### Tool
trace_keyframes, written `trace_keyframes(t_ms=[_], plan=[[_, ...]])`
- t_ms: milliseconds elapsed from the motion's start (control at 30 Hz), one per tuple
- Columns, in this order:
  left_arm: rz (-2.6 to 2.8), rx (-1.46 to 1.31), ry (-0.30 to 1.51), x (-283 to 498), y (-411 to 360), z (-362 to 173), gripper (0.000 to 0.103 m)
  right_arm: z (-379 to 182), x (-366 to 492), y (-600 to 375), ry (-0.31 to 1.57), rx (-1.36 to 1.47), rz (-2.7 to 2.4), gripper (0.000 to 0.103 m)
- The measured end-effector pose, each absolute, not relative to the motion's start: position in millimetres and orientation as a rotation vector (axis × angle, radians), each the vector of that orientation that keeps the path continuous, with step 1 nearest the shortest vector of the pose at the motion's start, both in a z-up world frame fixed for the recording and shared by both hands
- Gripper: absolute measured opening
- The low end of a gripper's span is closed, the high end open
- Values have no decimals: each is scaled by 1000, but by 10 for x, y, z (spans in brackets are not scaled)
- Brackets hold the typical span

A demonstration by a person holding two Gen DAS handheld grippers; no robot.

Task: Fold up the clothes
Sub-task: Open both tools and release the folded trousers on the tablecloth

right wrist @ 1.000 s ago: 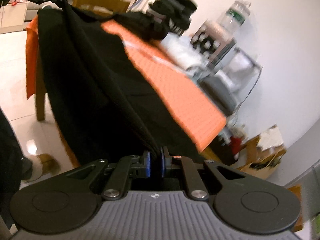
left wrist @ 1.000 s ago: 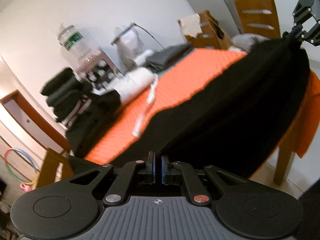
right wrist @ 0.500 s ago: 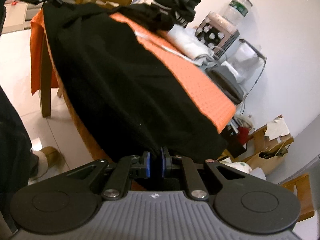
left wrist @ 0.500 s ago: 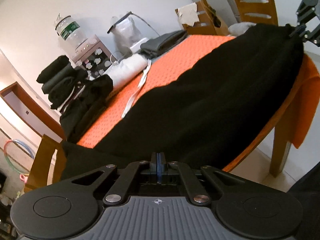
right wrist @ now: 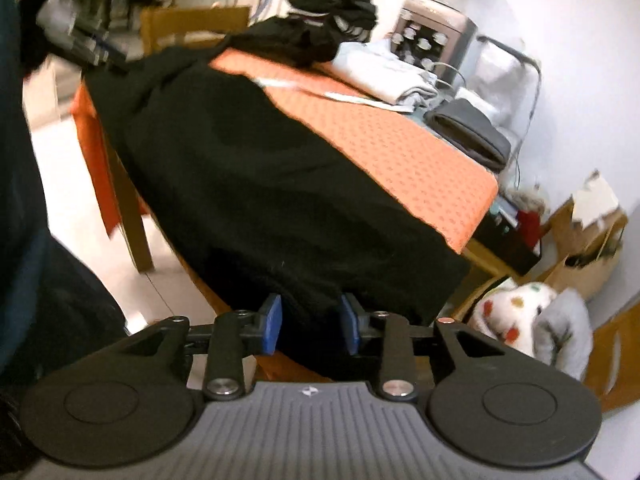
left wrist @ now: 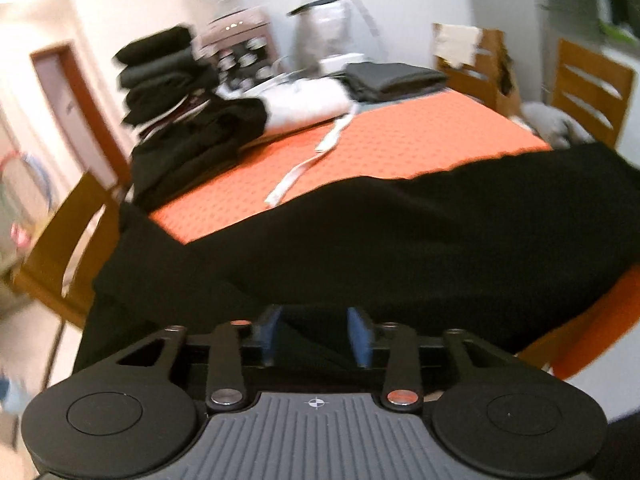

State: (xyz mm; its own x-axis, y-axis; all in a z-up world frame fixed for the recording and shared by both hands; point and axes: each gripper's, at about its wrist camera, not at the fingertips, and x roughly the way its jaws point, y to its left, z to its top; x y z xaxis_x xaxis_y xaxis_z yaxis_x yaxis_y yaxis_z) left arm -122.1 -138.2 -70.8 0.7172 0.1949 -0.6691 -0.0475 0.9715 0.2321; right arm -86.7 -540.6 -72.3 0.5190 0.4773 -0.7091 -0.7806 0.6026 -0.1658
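A large black garment [left wrist: 400, 232] lies spread along the near side of the orange-covered table [left wrist: 420, 136] and hangs over its edge. My left gripper [left wrist: 315, 334] sits low at the garment's near left edge. Its jaws are opening, and black cloth lies loose between the blue pads [left wrist: 270, 334] without being pressed. My right gripper [right wrist: 311, 326] is at the other end of the black garment [right wrist: 260, 184], where it drapes off the table corner. Its jaws are opening too, the pads [right wrist: 350, 328] apart with a fold of cloth hanging between them.
At the table's far side are a stack of folded dark clothes [left wrist: 160, 68], a white folded cloth [left wrist: 304, 100], a grey folded piece [left wrist: 392, 78] and a white strap [left wrist: 316, 152]. Wooden chairs [left wrist: 60, 240] [left wrist: 592, 92] flank the table. A stuffed toy [right wrist: 516, 312] lies by the right corner.
Both grippers were shut on the garment's edge; now both have their pads apart and the cloth lies loose. Both views have rolled towards level, and the garment has settled on the table.
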Motion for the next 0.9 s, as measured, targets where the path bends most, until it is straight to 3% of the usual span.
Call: trace_keyframes(t_ms=[100, 367, 900], plan=[[184, 123, 773, -1117, -1221, -633, 58, -533, -731, -5417, 693, -392, 767, 48], [284, 6, 765, -737, -678, -546, 70, -263, -406, -5166, 711, -142, 715, 52], [457, -172, 779, 350, 862, -694, 79, -315, -336, -4241, 765, 72, 491, 54]])
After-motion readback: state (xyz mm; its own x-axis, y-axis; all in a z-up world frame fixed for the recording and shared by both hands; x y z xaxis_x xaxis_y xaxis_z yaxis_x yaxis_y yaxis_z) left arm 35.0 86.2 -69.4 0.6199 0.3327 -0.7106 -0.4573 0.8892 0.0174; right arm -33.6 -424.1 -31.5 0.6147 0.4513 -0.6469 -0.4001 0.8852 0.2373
